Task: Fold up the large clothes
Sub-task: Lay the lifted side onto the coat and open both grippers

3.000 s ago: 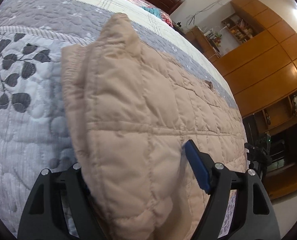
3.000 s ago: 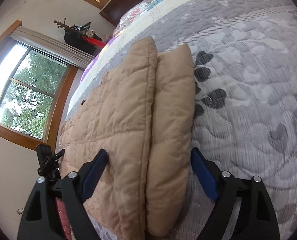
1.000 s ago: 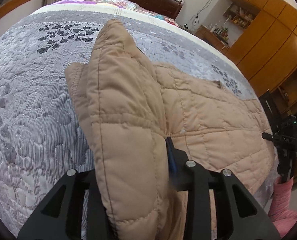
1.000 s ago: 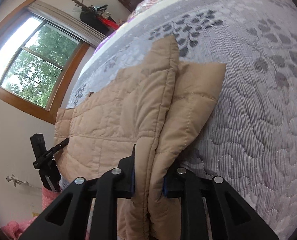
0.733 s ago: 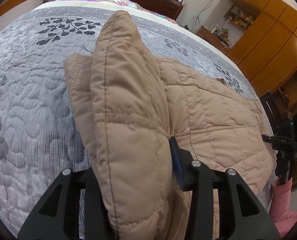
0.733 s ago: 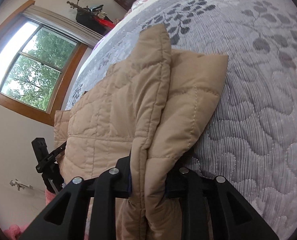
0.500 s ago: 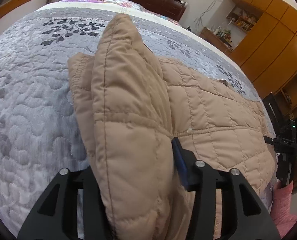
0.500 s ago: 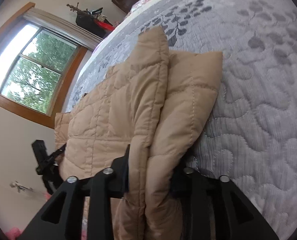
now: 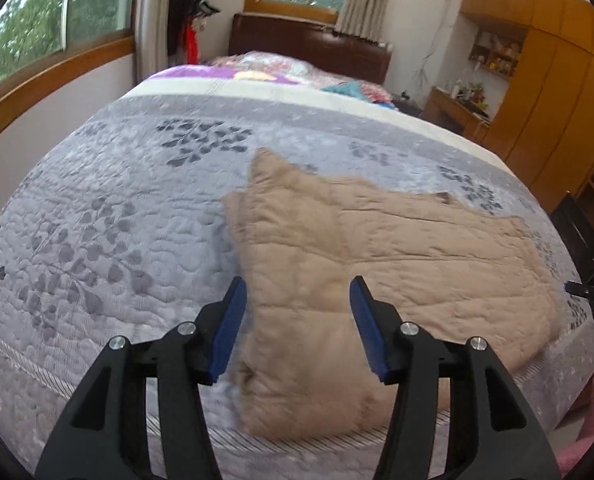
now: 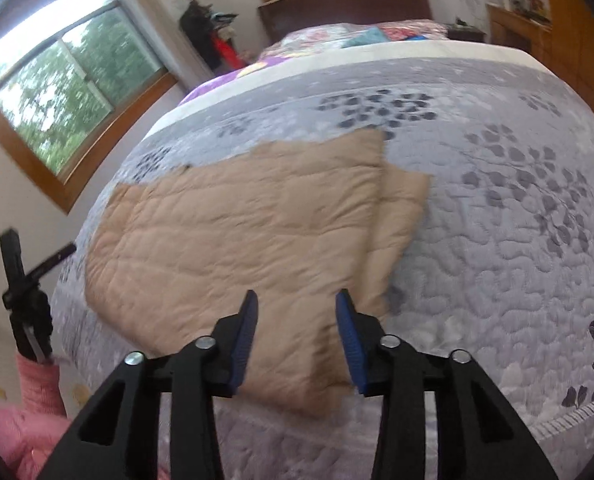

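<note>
both tongs, left [image 9: 297, 304] and right [image 10: 295, 316], now agape and off the tan quilted jacket [image 9: 377, 248], no longer clamped on its fold

Tan quilted jacket [image 9: 377, 248], leaf-print grey bedspread [image 9: 117, 220]

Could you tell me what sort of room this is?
A home bedroom, it seems: a large bed with a grey quilted bedspread, a dark wooden headboard, and a wooden wardrobe.
</note>
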Motion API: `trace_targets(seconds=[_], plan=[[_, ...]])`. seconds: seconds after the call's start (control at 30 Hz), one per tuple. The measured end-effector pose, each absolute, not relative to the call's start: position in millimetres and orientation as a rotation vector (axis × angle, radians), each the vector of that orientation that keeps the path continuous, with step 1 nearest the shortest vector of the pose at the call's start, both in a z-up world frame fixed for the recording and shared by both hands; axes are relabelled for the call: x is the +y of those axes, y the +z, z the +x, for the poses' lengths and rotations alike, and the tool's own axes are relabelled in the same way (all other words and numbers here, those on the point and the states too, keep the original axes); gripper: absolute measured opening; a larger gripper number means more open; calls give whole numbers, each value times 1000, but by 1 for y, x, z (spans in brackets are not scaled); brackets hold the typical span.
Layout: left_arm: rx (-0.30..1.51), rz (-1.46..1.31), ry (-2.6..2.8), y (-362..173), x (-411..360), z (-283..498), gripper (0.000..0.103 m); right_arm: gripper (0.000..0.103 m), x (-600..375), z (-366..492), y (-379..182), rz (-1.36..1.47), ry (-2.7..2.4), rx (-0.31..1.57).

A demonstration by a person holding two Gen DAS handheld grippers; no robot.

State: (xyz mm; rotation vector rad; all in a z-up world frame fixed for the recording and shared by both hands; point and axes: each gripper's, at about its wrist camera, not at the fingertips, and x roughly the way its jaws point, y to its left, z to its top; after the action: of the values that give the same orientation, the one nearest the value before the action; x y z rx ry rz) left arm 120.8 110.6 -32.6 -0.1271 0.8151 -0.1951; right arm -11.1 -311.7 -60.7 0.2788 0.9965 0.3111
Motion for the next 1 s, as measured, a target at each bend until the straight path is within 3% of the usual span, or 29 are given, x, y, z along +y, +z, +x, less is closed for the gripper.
trace_targets(seconds=[0.5,1.0], plan=[[905,-88,-223,-94,64,108,53,24,-288,-13,-121,250,309,1140],[882,-30,-160,-91,51,101,53,26,-282,-18,-117,234,287,1116]])
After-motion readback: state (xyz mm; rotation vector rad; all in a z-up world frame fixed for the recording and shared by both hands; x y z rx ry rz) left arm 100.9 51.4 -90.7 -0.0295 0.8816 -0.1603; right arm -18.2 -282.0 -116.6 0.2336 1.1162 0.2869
